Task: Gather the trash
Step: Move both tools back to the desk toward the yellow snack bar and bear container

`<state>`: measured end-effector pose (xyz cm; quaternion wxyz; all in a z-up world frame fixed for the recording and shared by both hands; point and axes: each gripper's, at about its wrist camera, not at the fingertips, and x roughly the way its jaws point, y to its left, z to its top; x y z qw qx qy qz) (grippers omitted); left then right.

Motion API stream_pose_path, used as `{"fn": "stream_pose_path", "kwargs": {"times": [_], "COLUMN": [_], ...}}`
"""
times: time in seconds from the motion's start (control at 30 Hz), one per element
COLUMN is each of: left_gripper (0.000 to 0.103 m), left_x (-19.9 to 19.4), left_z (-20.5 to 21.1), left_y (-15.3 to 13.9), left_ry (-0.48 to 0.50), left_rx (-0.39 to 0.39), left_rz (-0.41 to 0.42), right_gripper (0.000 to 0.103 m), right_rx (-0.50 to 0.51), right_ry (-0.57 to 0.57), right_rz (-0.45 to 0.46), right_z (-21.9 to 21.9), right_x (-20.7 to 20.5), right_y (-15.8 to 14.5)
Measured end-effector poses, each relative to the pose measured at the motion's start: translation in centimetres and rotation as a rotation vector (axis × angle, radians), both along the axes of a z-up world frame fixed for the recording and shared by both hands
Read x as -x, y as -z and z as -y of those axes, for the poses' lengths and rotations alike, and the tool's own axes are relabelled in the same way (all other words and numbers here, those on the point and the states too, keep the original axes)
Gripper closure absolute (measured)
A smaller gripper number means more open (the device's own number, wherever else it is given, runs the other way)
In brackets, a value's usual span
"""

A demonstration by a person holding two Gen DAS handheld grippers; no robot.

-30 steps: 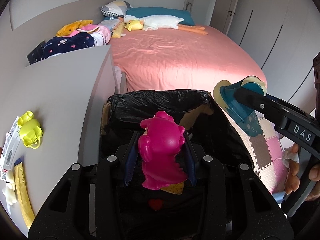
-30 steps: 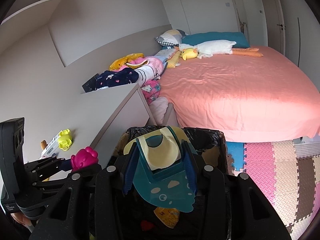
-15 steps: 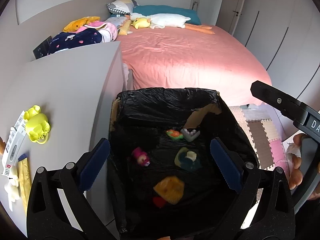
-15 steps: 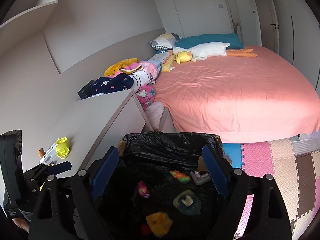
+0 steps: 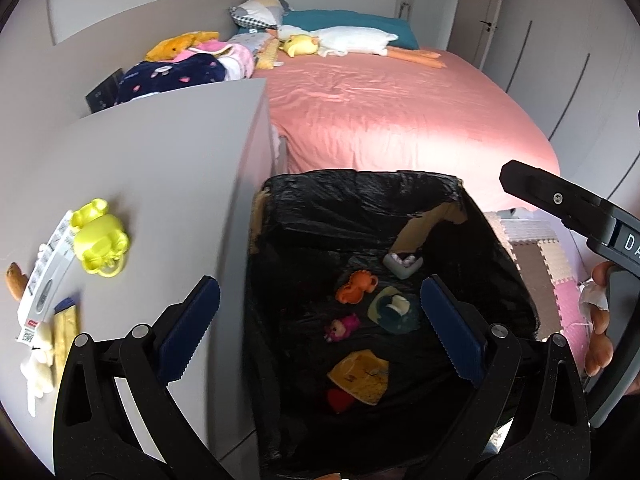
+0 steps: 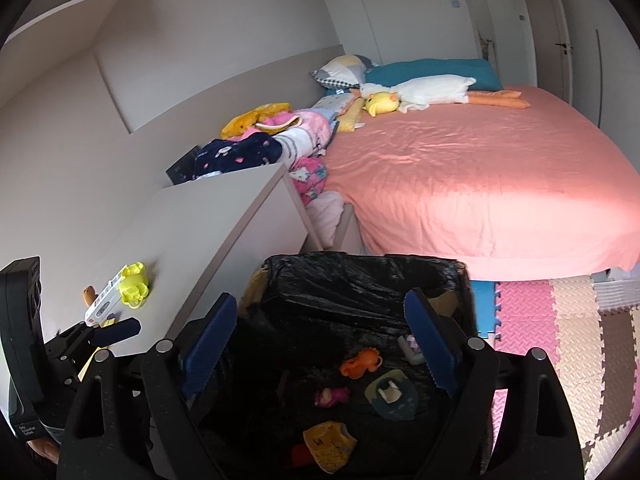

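Note:
A bin lined with a black bag [image 5: 360, 200] [image 6: 360, 280] stands beside a grey desk [image 5: 160, 168] [image 6: 208, 216]. In it lie a pink toy [image 5: 343, 327] [image 6: 332, 395], a teal and yellow bib-shaped piece [image 5: 394, 309] [image 6: 392, 396], an orange toy [image 5: 356, 286] [image 6: 361, 362], a yellow piece [image 5: 360, 376] [image 6: 330, 444] and a grey piece [image 5: 402, 263]. My left gripper [image 5: 320, 328] is open and empty over the bin's left rim. My right gripper [image 6: 320, 344] is open and empty above the bin. A yellow toy [image 5: 100, 238] [image 6: 135, 286] lies on the desk.
On the desk's near left lie a white label strip [image 5: 44, 276], a yellow bar [image 5: 66, 332] and white scraps [image 5: 38, 364]. A pink bed [image 5: 392, 120] [image 6: 480, 176] with plush toys and clothes stands behind the bin. Foam floor mats [image 6: 560, 340] lie to the right.
Both grippers opened: the pink toy and the teal bib-shaped piece dropped into the bin. Both grippers have since lifted slightly, the left shifting toward the desk.

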<state>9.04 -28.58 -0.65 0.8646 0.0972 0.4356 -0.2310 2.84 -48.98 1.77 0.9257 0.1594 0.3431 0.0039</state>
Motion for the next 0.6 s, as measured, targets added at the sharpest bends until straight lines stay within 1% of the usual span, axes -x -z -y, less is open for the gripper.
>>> {"fn": "stream_pose_path", "kwargs": {"times": [0.2, 0.6], "left_gripper": [0.006, 0.006], "left_x": [-0.2, -0.7], "left_z": [-2.6, -8.2], "left_y": [-0.1, 0.2], "left_ry": [-0.058, -0.173], "left_rx": [-0.03, -0.03], "left_rz": [0.018, 0.013], "right_gripper": [0.017, 0.017], "right_rx": [0.0, 0.011], "right_ry": [-0.06, -0.162], "right_rz": [-0.009, -0.032], "right_z": [-2.5, -7.2], "right_x": [-1.2, -3.2], "right_y": [0.3, 0.9]}}
